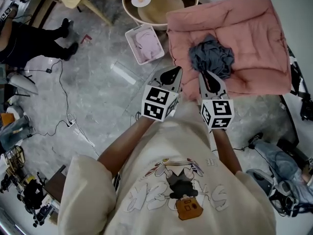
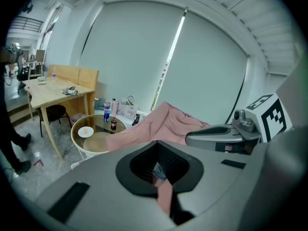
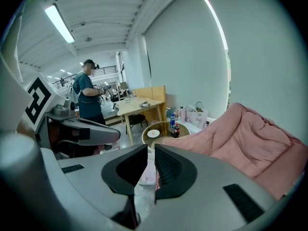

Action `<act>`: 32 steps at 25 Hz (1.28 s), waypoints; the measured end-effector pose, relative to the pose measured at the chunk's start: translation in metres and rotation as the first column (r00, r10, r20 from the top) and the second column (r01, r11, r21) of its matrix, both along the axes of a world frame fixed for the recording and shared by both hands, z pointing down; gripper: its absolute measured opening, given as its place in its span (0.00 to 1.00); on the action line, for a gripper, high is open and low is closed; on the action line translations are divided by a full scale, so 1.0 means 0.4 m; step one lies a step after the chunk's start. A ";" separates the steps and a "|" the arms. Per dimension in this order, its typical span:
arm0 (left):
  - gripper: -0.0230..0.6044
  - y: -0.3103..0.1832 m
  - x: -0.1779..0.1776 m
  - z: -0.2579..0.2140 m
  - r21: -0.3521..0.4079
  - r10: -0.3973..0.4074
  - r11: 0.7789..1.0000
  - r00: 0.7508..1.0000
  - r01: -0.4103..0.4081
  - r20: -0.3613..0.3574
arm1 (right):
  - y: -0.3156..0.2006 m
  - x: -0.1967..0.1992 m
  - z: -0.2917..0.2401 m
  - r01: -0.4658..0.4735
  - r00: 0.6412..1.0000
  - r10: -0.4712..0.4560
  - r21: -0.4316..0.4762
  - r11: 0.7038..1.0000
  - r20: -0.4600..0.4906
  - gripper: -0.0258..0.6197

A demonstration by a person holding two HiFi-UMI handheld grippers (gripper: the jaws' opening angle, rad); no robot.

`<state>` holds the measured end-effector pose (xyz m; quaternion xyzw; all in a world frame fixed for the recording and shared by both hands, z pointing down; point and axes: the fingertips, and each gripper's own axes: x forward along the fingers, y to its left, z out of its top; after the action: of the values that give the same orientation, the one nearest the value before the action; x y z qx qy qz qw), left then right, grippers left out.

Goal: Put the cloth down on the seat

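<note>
On the floor off the seat's left edge sit a small pink-lined basket (image 1: 145, 43) and a round table (image 1: 159, 4), neither part of the job. Next comes the left gripper (image 1: 171, 76), whose tips hover over the seat's near-left corner. In the left gripper view its jaws (image 2: 159, 170) stand pressed together with nothing clamped between them. Just to its right, the right gripper (image 1: 210, 78) points at the seat's near edge, and the right gripper view shows its jaws (image 3: 147, 170) closed to a thin slit, also empty. The cloth (image 1: 211, 57), a grey-blue crumpled heap, lies on the pink seat (image 1: 254, 28), left of its middle and toward the near edge, free of both grippers. It sits straight ahead of the right gripper, just beyond its tips, and ahead and to the right of the left one, so the right hand is the nearer. Bunched as it is, the cloth shows no clear long axis. By the look of it, the placing is done.
</note>
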<state>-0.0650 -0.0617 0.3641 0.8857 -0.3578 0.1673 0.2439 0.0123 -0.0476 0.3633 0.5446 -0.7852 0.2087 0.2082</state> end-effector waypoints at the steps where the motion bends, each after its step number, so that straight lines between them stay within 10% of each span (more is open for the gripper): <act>1: 0.04 0.008 -0.019 -0.017 0.008 -0.003 1.000 1.000 0.003 -0.005 | 0.013 -0.014 -0.011 -0.001 1.000 0.001 0.004 1.000 -0.004 0.14; 19: 0.04 0.142 -0.164 -0.131 0.072 -0.020 0.997 0.997 0.026 -0.078 | 0.177 -0.109 -0.154 -0.145 0.989 0.140 0.112 0.983 0.051 0.14; 32: 0.04 0.321 -0.047 -0.185 0.069 -0.047 0.996 0.994 0.053 -0.098 | 0.353 0.026 -0.242 -0.149 0.988 0.141 0.143 0.978 0.064 0.14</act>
<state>-0.0837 0.0665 0.2902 0.8917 -0.3735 0.1052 0.2331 0.0229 0.0936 0.2666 0.6085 -0.7620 0.1791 0.1304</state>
